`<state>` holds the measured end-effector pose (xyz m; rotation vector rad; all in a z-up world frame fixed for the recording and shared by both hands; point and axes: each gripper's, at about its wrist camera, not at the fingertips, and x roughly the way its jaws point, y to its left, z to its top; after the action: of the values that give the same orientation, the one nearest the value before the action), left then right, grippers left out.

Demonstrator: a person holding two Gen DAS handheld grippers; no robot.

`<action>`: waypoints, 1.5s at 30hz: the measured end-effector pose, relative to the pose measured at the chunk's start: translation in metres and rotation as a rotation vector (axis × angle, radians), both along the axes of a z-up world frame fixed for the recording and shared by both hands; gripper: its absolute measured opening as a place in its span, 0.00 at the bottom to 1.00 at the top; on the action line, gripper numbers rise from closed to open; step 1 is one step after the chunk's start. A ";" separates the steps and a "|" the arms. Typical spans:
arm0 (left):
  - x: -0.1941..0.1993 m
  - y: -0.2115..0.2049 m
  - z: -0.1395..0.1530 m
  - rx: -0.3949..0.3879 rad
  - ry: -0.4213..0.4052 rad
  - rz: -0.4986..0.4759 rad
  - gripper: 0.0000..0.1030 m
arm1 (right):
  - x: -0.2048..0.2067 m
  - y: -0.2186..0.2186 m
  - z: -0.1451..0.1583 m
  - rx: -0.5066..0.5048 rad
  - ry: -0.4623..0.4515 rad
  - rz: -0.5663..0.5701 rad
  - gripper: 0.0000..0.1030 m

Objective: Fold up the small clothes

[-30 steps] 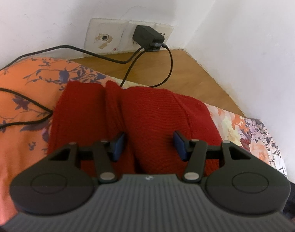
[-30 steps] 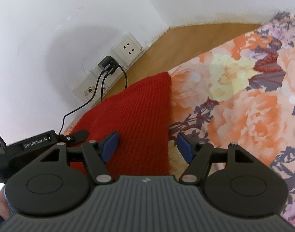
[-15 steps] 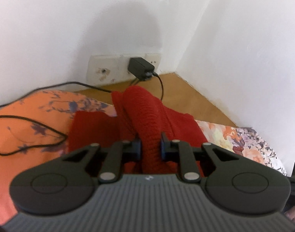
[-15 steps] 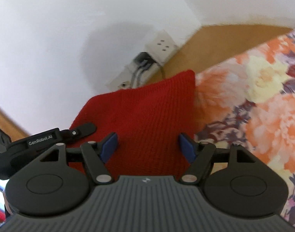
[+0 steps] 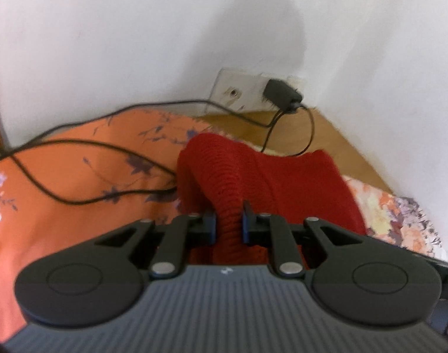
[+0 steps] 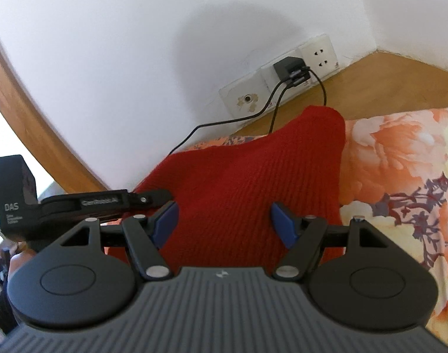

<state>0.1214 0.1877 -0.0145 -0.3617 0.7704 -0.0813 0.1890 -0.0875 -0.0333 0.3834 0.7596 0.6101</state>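
Left wrist view: the left gripper [image 5: 228, 223] has clamped a ridge of a red knit garment [image 5: 297, 182] and lifted it off a floral bedspread [image 5: 77, 176].

A second ago its jaws were spread over flat cloth; now they pinch a raised fold, drawn up and toward the camera, so the fold has likely begun. In the right wrist view the right gripper [image 6: 224, 223] has moved in over the garment [image 6: 253, 182], jaws apart and gripping nothing. Black charger cables [image 5: 77, 147] trail across the bedspread just beside the garment.
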 end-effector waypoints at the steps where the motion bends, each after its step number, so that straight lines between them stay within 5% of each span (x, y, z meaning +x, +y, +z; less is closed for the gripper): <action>1: 0.001 0.001 -0.004 0.000 0.007 0.002 0.17 | 0.000 0.002 0.000 -0.010 -0.003 0.004 0.74; 8: 0.000 0.009 -0.011 -0.046 0.027 0.009 0.24 | -0.009 0.001 0.003 -0.040 -0.023 -0.001 0.74; 11: -0.001 0.012 -0.009 -0.075 0.038 0.020 0.38 | -0.011 -0.005 0.008 -0.029 -0.029 -0.037 0.75; 14: -0.005 0.014 -0.004 -0.096 0.044 0.018 0.57 | -0.013 -0.019 0.012 0.004 -0.028 -0.093 0.88; 20: -0.011 0.017 -0.010 -0.180 0.093 -0.003 0.66 | -0.002 -0.060 -0.014 0.113 0.137 -0.187 0.96; 26: -0.008 0.025 -0.031 -0.333 0.144 0.026 0.67 | 0.010 -0.069 -0.049 0.223 0.299 -0.169 0.96; 36: -0.003 0.029 -0.043 -0.456 0.143 -0.040 0.62 | 0.015 -0.047 -0.056 0.238 0.308 -0.170 0.97; 39: -0.003 0.027 -0.040 -0.456 0.127 -0.067 0.46 | 0.015 -0.042 -0.048 0.197 0.282 -0.192 0.82; 42: -0.002 0.028 -0.036 -0.466 0.112 -0.091 0.40 | 0.009 -0.046 -0.035 0.215 0.256 -0.219 0.69; 45: -0.004 0.025 -0.023 -0.463 0.087 -0.119 0.38 | 0.002 -0.050 -0.021 0.253 0.235 -0.233 0.66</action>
<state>0.1175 0.2122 -0.0377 -0.7622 0.8569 -0.3614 0.1914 -0.1376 -0.0540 0.7761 0.8488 0.4463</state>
